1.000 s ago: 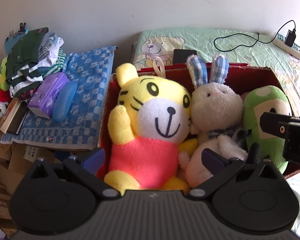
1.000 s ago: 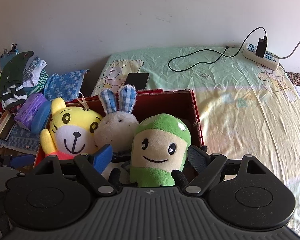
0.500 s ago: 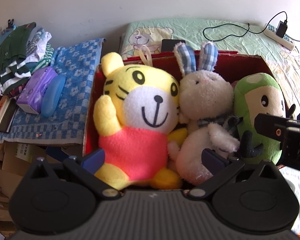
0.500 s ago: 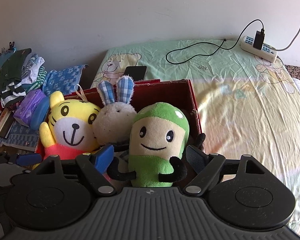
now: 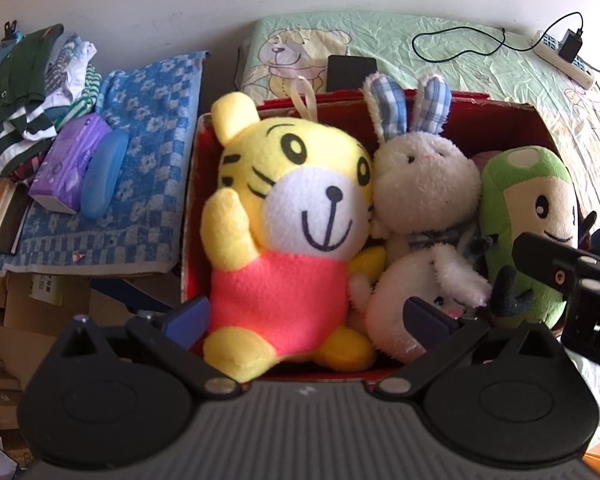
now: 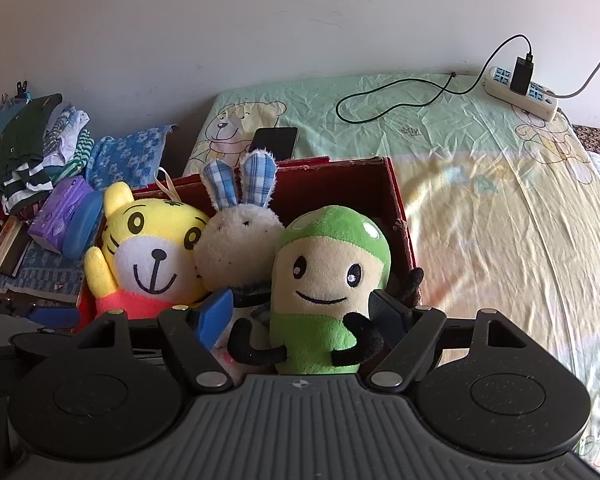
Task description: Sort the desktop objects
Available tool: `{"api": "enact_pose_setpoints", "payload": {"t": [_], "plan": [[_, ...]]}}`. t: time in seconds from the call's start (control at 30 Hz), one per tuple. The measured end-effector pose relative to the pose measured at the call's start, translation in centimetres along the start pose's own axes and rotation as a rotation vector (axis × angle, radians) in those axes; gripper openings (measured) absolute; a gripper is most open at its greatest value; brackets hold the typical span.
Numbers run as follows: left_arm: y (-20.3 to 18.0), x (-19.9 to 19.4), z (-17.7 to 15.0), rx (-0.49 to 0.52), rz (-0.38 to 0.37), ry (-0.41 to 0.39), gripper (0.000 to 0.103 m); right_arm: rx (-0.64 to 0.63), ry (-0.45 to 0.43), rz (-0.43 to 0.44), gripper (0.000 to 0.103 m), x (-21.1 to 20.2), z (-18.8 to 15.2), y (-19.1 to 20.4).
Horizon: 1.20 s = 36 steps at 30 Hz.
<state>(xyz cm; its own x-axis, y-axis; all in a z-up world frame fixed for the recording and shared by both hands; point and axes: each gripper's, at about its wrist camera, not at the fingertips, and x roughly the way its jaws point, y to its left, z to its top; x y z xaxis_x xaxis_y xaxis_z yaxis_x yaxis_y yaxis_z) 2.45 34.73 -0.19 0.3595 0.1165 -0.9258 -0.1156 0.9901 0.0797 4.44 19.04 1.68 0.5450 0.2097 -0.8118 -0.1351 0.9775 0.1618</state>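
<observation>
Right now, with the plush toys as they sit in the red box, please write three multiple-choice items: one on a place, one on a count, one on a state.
1. Where does the white rabbit sit?
A. Between the yellow tiger and the green plush
B. On the blue towel
C. Outside the red box

2. How many plush toys with a face sit upright in the red box?
A. Two
B. Three
C. Five

3. How is the right gripper?
A. Shut on the phone
B. Out of view
C. Open, its fingers on either side of the green plush

Answers:
1 A, the rabbit is pressed between both.
2 B, tiger, rabbit and green plush.
3 C, the green plush stands in the gap, not squeezed.
</observation>
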Motion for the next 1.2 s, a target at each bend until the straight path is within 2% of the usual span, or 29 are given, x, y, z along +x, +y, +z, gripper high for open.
{"api": "enact_pose_setpoints", "payload": {"t": [0.17, 0.5, 1.2], "plan": [[-0.1, 0.0, -0.4, -0.018, -0.019, 0.002, 0.103, 0.001, 0.002, -0.012, 0.078, 0.2, -0.2, -0.1], [-1.1, -0.8, -1.6, -0.012, 0.015, -0.059, 0.103, 0.022, 0.004, 0.001, 0.077, -0.4, -1.1, -1.1], [-0.5, -1.1, -2.1, -0.002, 0.057, -0.097, 0.103, 0.008, -0.023, 0.001, 0.077, -0.9, -1.0, 0.0]]}}
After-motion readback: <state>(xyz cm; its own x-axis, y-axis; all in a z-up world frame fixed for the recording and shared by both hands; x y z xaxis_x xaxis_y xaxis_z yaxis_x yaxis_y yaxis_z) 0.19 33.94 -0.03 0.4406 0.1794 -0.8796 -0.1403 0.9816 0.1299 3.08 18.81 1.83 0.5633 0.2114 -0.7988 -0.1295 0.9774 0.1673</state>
